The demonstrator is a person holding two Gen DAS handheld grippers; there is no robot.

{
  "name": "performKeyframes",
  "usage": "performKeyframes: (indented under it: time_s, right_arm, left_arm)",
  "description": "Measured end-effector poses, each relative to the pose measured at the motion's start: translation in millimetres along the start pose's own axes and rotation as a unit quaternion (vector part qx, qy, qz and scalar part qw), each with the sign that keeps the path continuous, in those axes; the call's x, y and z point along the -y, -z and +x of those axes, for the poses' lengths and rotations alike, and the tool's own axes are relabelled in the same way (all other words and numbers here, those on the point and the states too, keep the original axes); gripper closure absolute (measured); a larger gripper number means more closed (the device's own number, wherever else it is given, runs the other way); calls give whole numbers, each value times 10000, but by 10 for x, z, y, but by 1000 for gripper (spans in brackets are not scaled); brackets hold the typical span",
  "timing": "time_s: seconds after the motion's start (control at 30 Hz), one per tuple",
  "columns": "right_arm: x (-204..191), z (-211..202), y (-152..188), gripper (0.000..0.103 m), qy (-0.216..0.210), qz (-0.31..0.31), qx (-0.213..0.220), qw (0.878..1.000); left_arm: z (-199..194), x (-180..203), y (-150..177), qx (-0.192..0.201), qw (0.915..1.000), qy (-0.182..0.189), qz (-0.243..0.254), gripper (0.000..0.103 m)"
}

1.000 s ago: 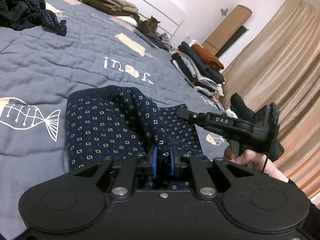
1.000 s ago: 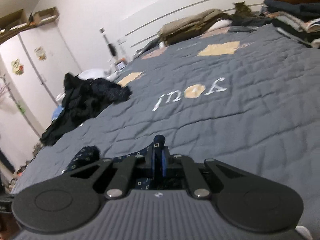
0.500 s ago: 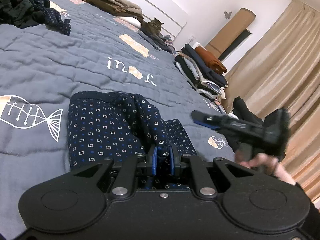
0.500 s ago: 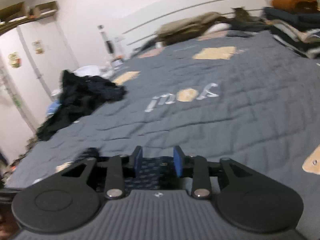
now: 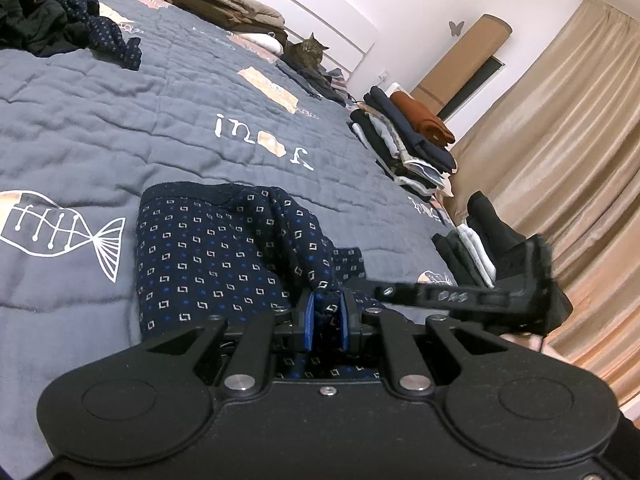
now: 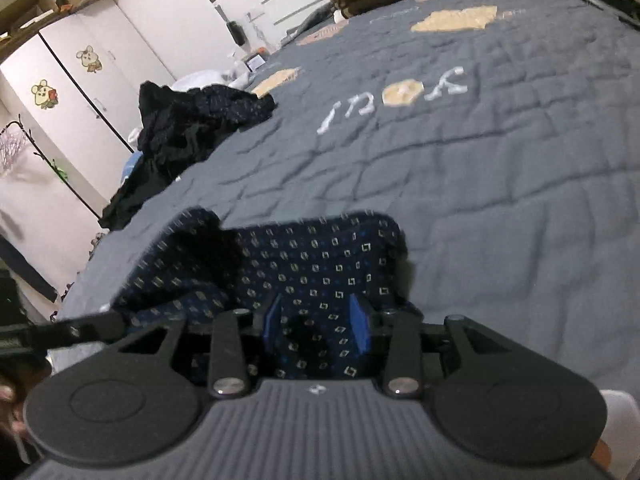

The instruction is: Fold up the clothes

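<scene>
Here the navy, square-dotted garment (image 5: 208, 256) lay partly folded on the grey quilted bed (image 5: 100, 128). The left gripper (image 5: 326, 322) had its blue fingers (image 5: 307, 325) nearly together, pinching a raised fold of that cloth. The right gripper (image 6: 316, 322) hung over the same garment (image 6: 320, 256), its fingers (image 6: 359, 326) parted and clear of the fabric, gripping nothing. A tabby cat (image 5: 306, 53) sat by the headboard.
</scene>
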State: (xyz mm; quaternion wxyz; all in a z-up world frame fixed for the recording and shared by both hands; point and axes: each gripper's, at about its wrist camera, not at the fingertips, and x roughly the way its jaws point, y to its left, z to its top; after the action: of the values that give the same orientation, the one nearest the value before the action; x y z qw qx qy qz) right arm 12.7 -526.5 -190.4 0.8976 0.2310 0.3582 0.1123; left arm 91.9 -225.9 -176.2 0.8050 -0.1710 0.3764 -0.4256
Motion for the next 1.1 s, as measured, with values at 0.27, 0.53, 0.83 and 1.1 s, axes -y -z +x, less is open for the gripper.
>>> performKeyframes:
  time_s: [0.27,0.53,0.83,1.1]
  right_arm:
    - [-622,-413,-114,64,-460,-1332,129,9899]
    - [-1260,-318,204,64,-333,-3130,-383,9484]
    - [-1251,-186,331,63,-108,-3404,-576,9385]
    - [-1231,-145,345,63,89,-3366,-479,9404]
  left_arm:
    - [5,0,-11,14,10000,-18,-71,90]
    - [1,-8,-11,7,9999,-23,-133,89]
    - [-64,12,-70,61,9998,-88,-154,64]
    - [-274,-47,-194,485,9979,-137,-399,29]
